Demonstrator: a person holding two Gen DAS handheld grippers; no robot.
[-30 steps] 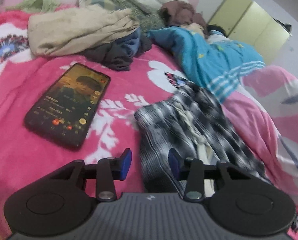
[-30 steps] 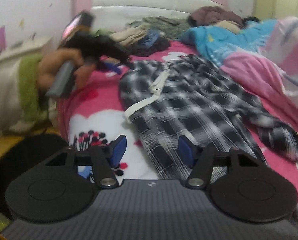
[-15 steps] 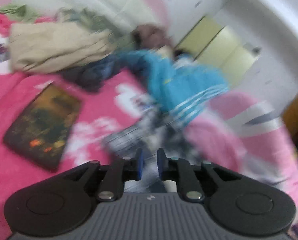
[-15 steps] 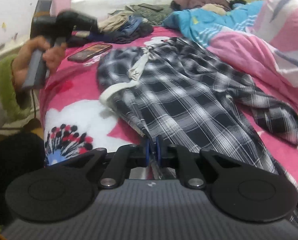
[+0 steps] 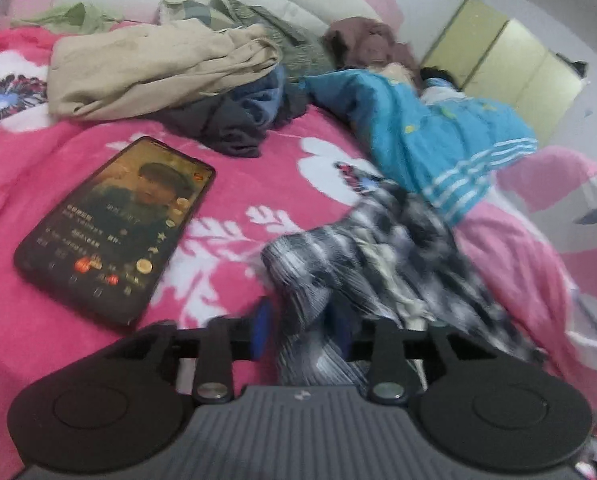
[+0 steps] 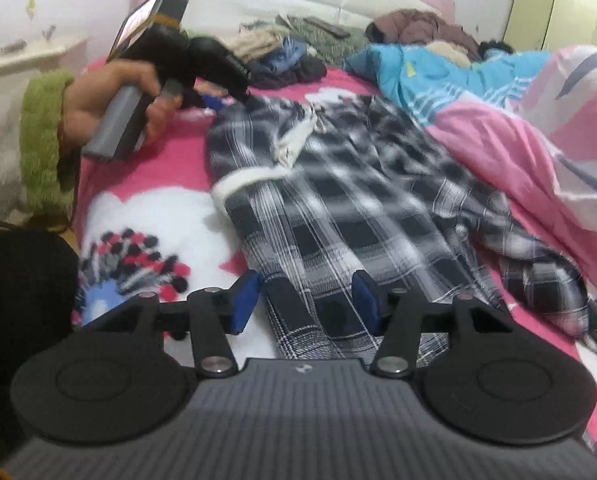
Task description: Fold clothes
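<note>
**I let go of the trousers**

The checked trousers (image 6: 338, 216) lie spread out on the bed. The waist end with its white string is far from me and the legs run toward me. They are not folded yet.

A moment ago both my grippers were pinched shut on the cloth. Now they are not. My right hand-held gripper (image 6: 304, 304) is opening. Its blue pads stand apart, and one trouser leg lies between them, but the pads do not squeeze it. My left hand-held gripper (image 5: 302, 330) is up at the waist end. Its pads are apart too, with a bunch of checked cloth between them. That picture is blurry, but I can see a bit of pink beside the left pad, so I think it is not holding on.

So nothing is gripped right now. I think the pinch was only a little tug to make the trousers lie straight. I will have to grab them again to make the first fold.

My left hand (image 6: 110, 108) shows in the right view, holding its gripper by the waist. On the pink bed cover (image 5: 38, 320) next to the trousers lies a phone (image 5: 118, 232) with its screen lit up. Behind it is a pile of clothes (image 5: 158, 68), and a blue quilt (image 5: 438, 140) lies off to the side.
</note>
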